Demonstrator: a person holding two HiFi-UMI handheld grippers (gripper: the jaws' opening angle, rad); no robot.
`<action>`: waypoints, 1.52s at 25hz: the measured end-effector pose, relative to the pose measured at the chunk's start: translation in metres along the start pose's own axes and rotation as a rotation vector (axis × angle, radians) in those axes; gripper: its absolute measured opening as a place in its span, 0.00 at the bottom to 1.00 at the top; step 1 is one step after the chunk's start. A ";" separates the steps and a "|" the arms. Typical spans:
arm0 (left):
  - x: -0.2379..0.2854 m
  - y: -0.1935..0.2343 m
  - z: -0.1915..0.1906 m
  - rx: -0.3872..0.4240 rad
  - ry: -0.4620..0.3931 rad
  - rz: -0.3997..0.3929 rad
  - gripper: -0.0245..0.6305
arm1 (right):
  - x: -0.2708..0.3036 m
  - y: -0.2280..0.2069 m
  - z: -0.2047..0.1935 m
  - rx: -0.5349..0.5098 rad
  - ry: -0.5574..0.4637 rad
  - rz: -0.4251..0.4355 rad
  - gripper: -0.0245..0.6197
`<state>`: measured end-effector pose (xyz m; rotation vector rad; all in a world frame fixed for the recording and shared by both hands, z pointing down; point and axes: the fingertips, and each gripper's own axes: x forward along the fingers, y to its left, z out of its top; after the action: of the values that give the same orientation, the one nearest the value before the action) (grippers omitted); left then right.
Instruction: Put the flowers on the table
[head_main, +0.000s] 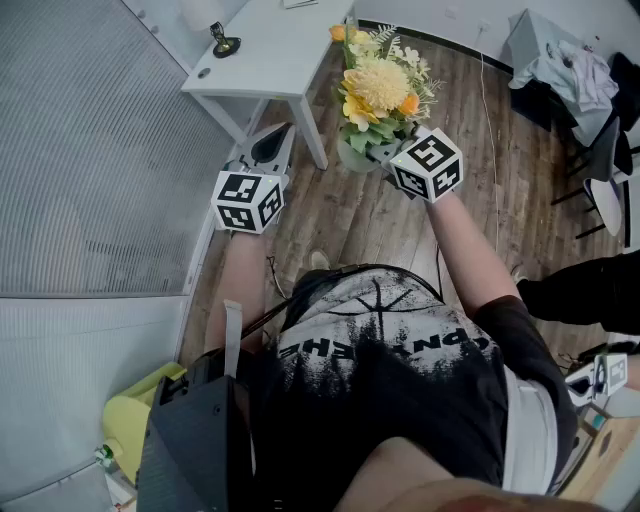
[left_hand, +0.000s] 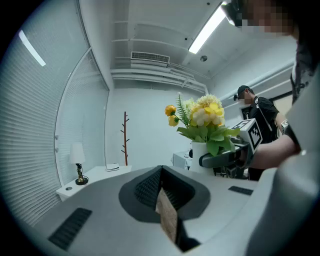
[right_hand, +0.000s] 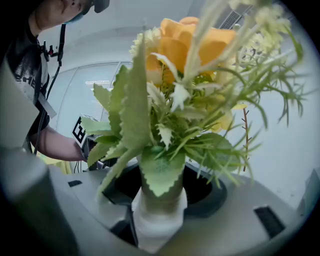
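Observation:
A bunch of yellow and orange flowers (head_main: 380, 90) stands in a white vase (head_main: 354, 160), held up above the wooden floor. My right gripper (head_main: 375, 150) is shut on the vase; in the right gripper view the vase (right_hand: 157, 220) sits between the jaws, with the flowers (right_hand: 175, 75) filling the picture. The left gripper view shows the flowers (left_hand: 202, 117) and vase (left_hand: 199, 152) to the right, apart from my left gripper (left_hand: 161, 172). My left gripper (head_main: 268, 148) is shut and holds nothing. The white table (head_main: 270, 50) lies ahead, to the left of the flowers.
A small lamp (head_main: 222, 42) stands on the table's far left part. A bare coat stand (left_hand: 125, 137) is against the far wall. Another person (left_hand: 260, 117) stands at the right. A chair with clothes (head_main: 570, 60) is at the far right. A slatted blind covers the left.

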<state>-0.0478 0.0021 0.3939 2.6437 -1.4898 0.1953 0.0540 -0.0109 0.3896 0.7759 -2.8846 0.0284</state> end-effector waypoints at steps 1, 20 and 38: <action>-0.001 -0.001 -0.001 -0.002 0.001 0.000 0.06 | -0.001 0.001 -0.001 0.003 0.004 0.001 0.42; 0.000 0.005 -0.005 -0.019 -0.002 0.002 0.06 | -0.002 0.007 -0.001 0.037 0.001 0.014 0.43; -0.003 0.012 -0.009 -0.023 0.015 0.030 0.06 | 0.004 0.004 -0.005 0.045 0.002 0.025 0.42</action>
<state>-0.0606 -0.0001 0.4029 2.5977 -1.5189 0.1989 0.0491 -0.0091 0.3949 0.7464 -2.9013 0.0969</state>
